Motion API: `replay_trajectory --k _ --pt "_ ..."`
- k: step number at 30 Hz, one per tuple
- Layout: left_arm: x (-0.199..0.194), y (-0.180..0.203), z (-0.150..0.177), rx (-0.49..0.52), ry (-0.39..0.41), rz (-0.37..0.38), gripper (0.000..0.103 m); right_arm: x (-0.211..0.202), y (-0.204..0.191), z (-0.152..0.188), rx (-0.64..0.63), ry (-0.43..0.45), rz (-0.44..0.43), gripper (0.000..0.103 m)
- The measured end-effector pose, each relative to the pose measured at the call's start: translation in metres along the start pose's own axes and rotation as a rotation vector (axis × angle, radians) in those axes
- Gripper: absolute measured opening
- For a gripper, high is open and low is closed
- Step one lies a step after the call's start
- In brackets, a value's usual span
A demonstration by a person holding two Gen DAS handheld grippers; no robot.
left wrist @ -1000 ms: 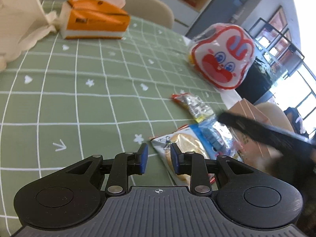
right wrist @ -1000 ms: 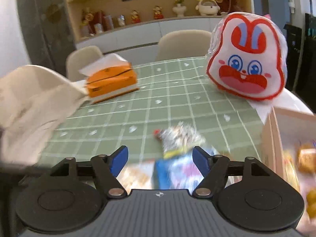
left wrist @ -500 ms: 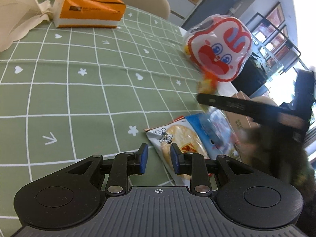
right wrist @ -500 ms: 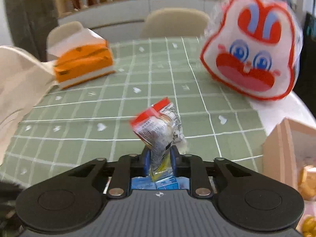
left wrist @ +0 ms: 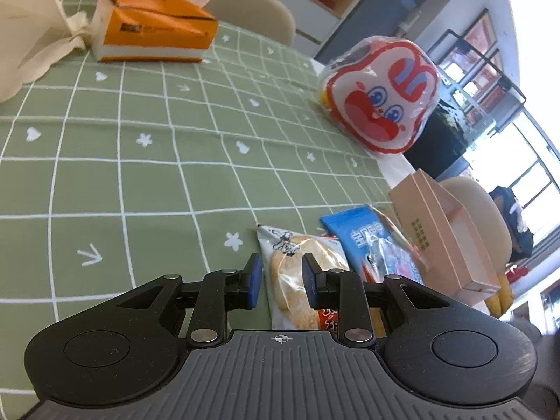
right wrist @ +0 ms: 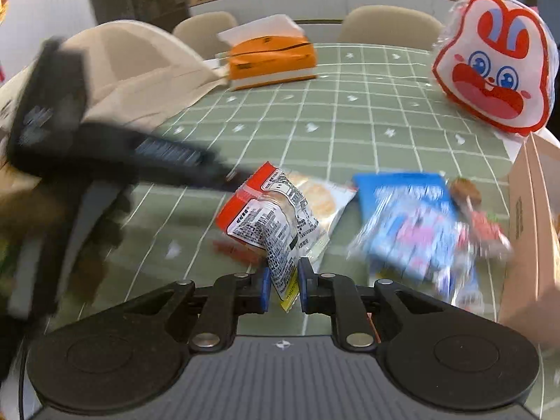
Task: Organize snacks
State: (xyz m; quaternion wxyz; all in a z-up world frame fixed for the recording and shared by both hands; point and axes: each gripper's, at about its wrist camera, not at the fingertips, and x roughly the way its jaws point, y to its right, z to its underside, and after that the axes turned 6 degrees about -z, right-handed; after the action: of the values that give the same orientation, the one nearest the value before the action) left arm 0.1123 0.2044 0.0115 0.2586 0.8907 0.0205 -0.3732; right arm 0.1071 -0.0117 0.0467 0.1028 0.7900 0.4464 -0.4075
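My right gripper [right wrist: 283,288] is shut on a small red-and-white snack packet [right wrist: 276,224], pinched by its yellow-tipped end and held above the green checked tablecloth [right wrist: 350,122]. Below it lie a rice cracker packet [right wrist: 322,199] and a blue snack packet [right wrist: 409,217]. In the left wrist view my left gripper [left wrist: 278,281] hovers low over the rice cracker packet [left wrist: 290,262], its blue pads a little apart and gripping nothing. The blue packet [left wrist: 371,241] lies just right of it. The left gripper's body shows as a dark blur [right wrist: 105,154] in the right wrist view.
A cardboard box [left wrist: 444,231] stands at the table's right edge, beside the blue packet. A rabbit-face bag [left wrist: 381,105] sits farther back on the right. An orange tissue box [left wrist: 154,31] and a cream cloth bag [left wrist: 31,35] stand at the far left. Chairs line the far side.
My right gripper closed on the small packet, lifted it off the cloth and carried it nearer and to the left. It has left the left wrist view. My left gripper stayed put.
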Motion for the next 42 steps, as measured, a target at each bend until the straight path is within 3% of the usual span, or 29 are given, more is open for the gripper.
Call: replay_trajectory --k 4,8,10,12,13,14,18,21,22,23,25,31,33,42 --pt "0.002 0.007 0.003 0.056 0.014 -0.031 0.029 -0.026 0.008 0.032 0.016 0.012 0.073 0.014" --pt "-0.001 0.020 0.005 0.150 0.057 -0.080 0.029 -0.061 0.015 0.064 -0.030 0.096 0.243 0.015" --pt "-0.001 0.027 0.006 0.184 0.054 -0.073 0.029 -0.073 0.018 0.075 -0.070 0.122 0.286 0.017" --pt "0.001 0.031 0.007 0.205 0.045 -0.075 0.029 -0.079 0.023 0.080 -0.058 0.124 0.264 0.039" --pt "0.001 0.032 0.006 0.203 0.045 -0.085 0.029 -0.082 0.026 0.080 -0.040 0.125 0.243 0.060" --pt "0.001 0.031 0.005 0.189 0.050 -0.096 0.029 -0.084 0.027 0.079 -0.023 0.144 0.216 0.066" --pt "-0.001 0.018 0.000 0.094 0.062 -0.125 0.029 -0.088 0.024 0.062 0.014 0.231 0.149 0.066" --pt "0.002 0.008 0.000 0.032 0.027 -0.095 0.029 -0.075 0.021 0.040 0.052 0.277 0.124 0.065" --pt "0.003 0.005 0.001 0.015 0.016 -0.078 0.029 -0.064 0.021 0.030 0.070 0.266 0.127 0.055" --pt "0.004 0.001 0.001 -0.003 0.002 -0.053 0.029 -0.052 0.021 0.021 0.085 0.246 0.124 0.035" --pt "0.005 -0.005 0.002 -0.028 -0.015 -0.007 0.029 -0.029 0.024 0.008 0.102 0.201 0.101 0.024" --pt "0.011 -0.020 0.002 -0.096 -0.018 0.075 0.029 0.020 0.028 0.003 0.133 0.118 0.103 0.019" --pt "0.016 -0.021 0.003 -0.105 -0.026 0.125 0.030 0.023 0.029 0.008 0.138 0.122 0.097 0.019" --pt "0.005 -0.007 -0.002 -0.068 -0.030 0.158 0.036 0.013 0.040 0.019 0.193 0.151 0.040 0.018"
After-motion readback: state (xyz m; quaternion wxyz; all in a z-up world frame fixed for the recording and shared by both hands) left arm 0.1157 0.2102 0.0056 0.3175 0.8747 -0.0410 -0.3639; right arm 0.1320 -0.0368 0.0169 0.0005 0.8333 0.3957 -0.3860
